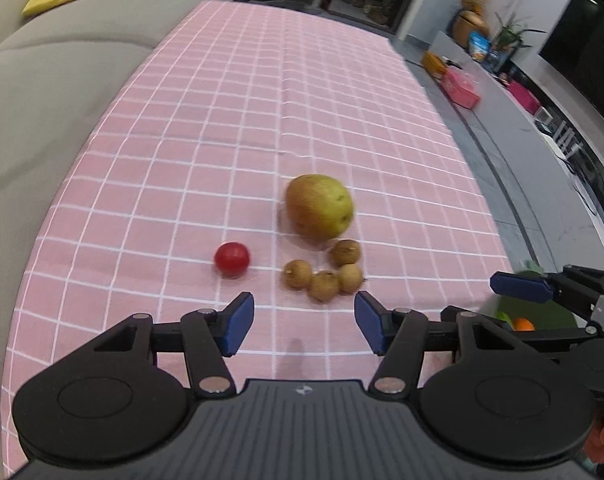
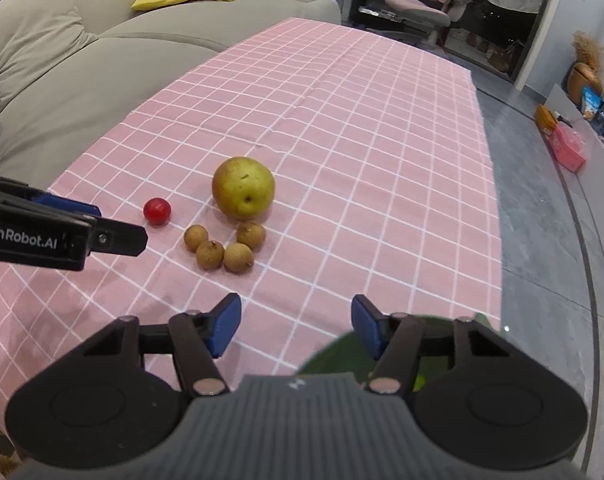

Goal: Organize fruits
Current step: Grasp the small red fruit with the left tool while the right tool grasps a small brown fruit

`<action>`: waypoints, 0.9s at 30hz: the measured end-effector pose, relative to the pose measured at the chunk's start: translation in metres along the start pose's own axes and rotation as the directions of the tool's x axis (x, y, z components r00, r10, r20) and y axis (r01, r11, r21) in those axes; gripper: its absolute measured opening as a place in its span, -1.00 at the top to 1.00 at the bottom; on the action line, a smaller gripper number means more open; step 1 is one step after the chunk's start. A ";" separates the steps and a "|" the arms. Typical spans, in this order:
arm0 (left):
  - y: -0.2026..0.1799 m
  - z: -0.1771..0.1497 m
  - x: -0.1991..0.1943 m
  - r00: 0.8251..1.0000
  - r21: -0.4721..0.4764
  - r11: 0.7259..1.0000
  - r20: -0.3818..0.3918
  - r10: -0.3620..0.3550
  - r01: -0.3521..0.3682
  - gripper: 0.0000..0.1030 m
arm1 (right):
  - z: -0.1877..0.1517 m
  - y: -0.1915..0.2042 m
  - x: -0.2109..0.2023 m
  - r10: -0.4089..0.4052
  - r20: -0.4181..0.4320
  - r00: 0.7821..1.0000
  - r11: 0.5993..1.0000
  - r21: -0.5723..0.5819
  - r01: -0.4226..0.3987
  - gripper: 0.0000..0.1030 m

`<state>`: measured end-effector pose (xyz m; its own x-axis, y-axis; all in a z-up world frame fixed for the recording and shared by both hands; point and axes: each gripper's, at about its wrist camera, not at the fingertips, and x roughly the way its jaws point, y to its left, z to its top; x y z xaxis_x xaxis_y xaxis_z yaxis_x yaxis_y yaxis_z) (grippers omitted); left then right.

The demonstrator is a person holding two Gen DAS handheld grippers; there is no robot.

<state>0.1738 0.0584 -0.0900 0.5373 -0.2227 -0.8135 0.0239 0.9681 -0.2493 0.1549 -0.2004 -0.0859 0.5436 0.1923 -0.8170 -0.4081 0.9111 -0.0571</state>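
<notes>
The tabletop (image 2: 341, 92) wears a pink checked cloth, and the fruit lies in one loose cluster toward its near edge, closer to the sofa-side edge than to the floor-side one. Largest is the yellow-green pear (image 2: 243, 188), sitting upright on the cloth; just in front of it four small brown longans (image 2: 224, 247) huddle together, some touching, the rearmost right against the pear. A red cherry tomato (image 2: 157, 211) lies alone, a little apart toward the sofa-side edge. A green dish (image 1: 541, 312) with an orange fruit in it shows at the near floor-side corner, likely the place to gather them. Both tongs stand apart and empty: the left tongs (image 1: 303, 322) hang over the near edge facing the longans, the right tongs (image 2: 296, 328) beside them. For a clean pick, I would take the lone tomato first, or lift an outer longan straight up, so neighbours are not nudged rolling; grip the round skins gently.
</notes>
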 end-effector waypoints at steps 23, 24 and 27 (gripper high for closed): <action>0.040 0.015 0.058 0.994 -0.130 0.985 -0.014 0.109 -0.110 0.09 | 0.030 0.004 0.082 0.153 -0.067 0.986 0.975 0.172 -0.139 0.52; 0.041 0.015 0.060 0.994 -0.137 0.984 -0.016 0.109 -0.110 0.09 | 0.030 0.003 0.084 0.158 -0.068 0.985 0.973 0.180 -0.143 0.53; 0.044 0.017 0.066 0.993 -0.155 0.981 -0.026 0.115 -0.118 0.08 | 0.030 0.000 0.090 0.175 -0.072 0.982 0.966 0.206 -0.157 0.53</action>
<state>0.2247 0.0882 -0.1458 0.5147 -0.1128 -0.8499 -0.1703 0.9581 -0.2302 0.2257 -0.1720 -0.1419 0.4098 0.3218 -0.8535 -0.3280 0.9251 0.1913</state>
